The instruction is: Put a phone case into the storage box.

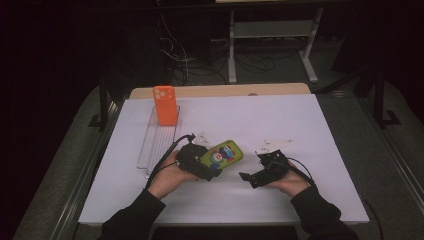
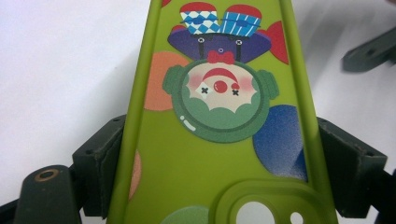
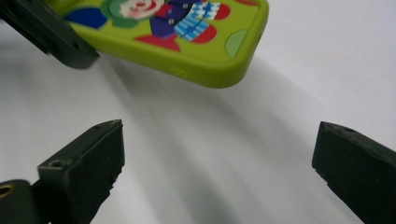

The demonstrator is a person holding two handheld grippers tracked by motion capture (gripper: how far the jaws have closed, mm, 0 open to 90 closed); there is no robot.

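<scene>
Dark floor and a tangle of cables lie behind the white tabletop point(image 1: 280, 125), which sits lit in the middle of the room.

At the far left of it lies a clear plastic tray point(image 1: 150, 145), long and ribbed. An orange phone case point(image 1: 165, 105) rests at its far end, camera cutouts up; the rest of the tray holds nothing that I can make out.

Next comes the left gripper point(image 1: 202, 167), its jaws pinching the long edges of a green clown phone case point(image 2: 219, 116) near the camera-hole end. That case hangs just above the tabletop, slanting toward the middle, its free end unsupported.

Just right of it, the right gripper point(image 3: 215, 172) has its jaws spread wide with nothing between them, aimed at the near corner of the green case point(image 3: 196, 51).

The risks, as I judge them: the case looks soft, so the side pinch could bow it or let it slip out. If the right gripper closes on the rounded corner alone, it may twist the case out of the left grip. A clumsy swing leftward could also knock the orange case off the tray.
</scene>
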